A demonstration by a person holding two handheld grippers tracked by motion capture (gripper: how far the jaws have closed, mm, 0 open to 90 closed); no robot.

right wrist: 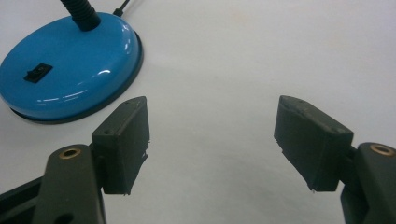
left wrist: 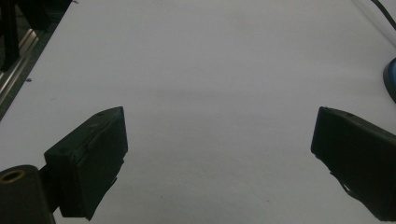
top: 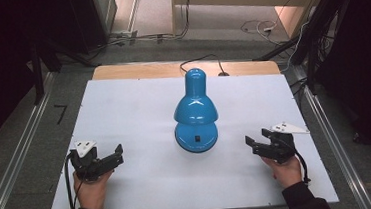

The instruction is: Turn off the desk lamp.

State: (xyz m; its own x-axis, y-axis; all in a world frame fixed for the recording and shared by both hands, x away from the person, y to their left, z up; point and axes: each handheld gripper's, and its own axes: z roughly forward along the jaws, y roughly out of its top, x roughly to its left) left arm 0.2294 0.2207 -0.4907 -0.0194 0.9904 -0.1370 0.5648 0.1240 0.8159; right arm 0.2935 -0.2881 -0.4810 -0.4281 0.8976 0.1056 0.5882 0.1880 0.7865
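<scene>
Lab: rig rails (top: 8, 168), floor cables (top: 255, 27)

A white board (top: 138, 103) is lying across the worktop (top: 135, 71), whose bare wooden edge is showing along the far side at twelve o'clock; a blue desk lamp (top: 195, 111) is standing near the board's centre, its shade leaning over the round base (right wrist: 70, 70), a small black switch (right wrist: 38, 73) sitting on top of that base; a black flexible neck (right wrist: 80, 13) is rising from the base; the lamp's black cord (top: 205, 60) is trailing off the far edge toward twelve o'clock; metal rails (top: 15, 163) are running along the grey floor at nine and three o'clock; loose cables (top: 257, 27) are lying on the floor at one o'clock.
</scene>
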